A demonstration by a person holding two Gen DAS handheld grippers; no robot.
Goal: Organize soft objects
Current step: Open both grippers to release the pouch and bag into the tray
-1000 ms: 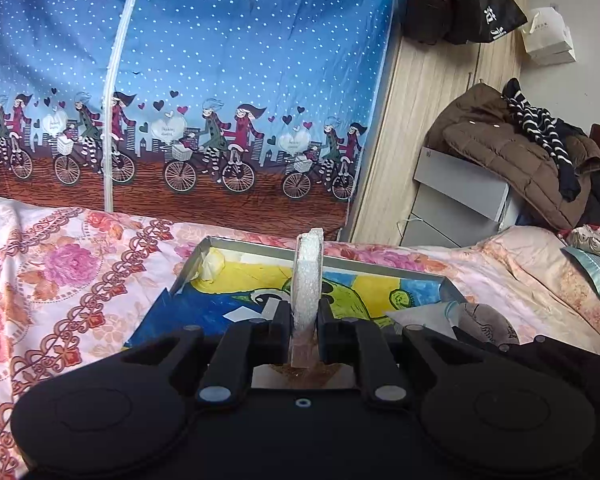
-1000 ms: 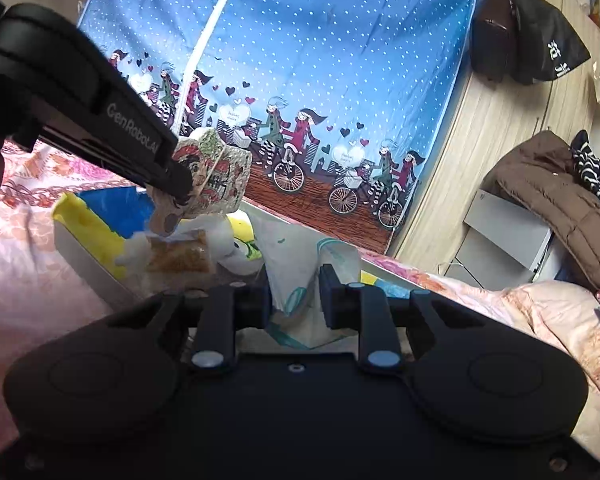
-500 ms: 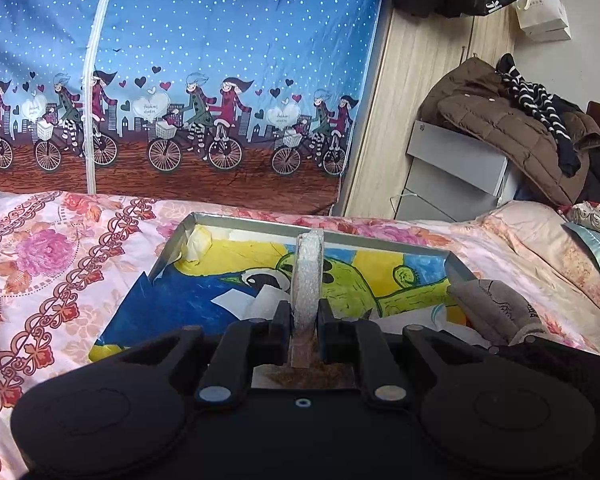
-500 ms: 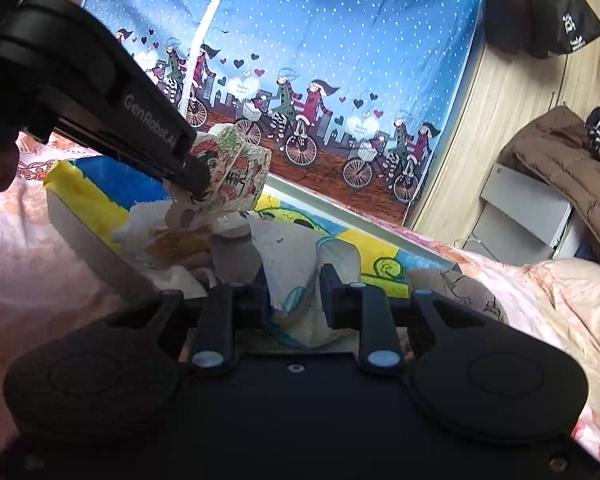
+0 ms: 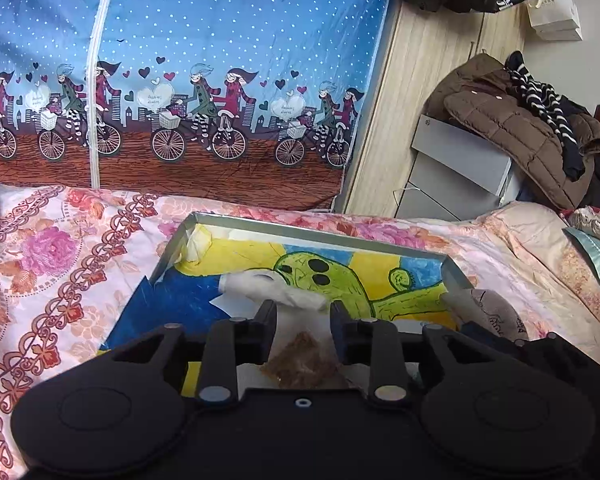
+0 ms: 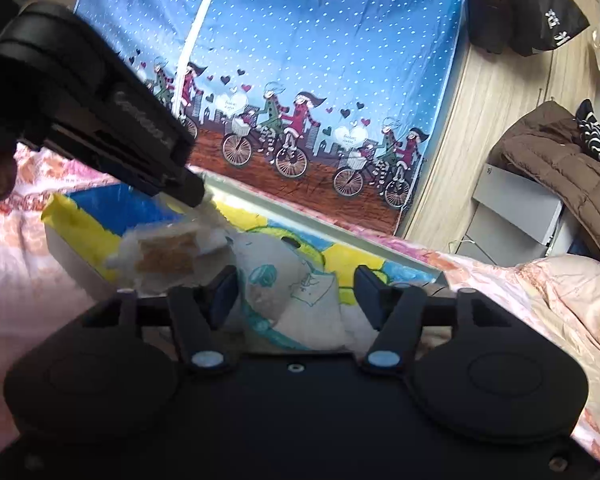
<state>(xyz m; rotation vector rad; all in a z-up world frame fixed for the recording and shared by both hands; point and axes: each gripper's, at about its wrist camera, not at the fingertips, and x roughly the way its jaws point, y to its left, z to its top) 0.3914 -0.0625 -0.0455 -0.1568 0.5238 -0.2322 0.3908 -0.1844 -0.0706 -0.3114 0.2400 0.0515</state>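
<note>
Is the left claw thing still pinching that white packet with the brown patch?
Apart. In the left wrist view the left gripper is open, with visible gaps between its fingers and the white packet lying in the tray.

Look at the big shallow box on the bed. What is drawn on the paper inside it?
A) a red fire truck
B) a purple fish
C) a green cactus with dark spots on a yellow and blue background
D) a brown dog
C: the paper lining the shallow grey box shows a green cactus drawing with dark spots, on yellow and blue.
</note>
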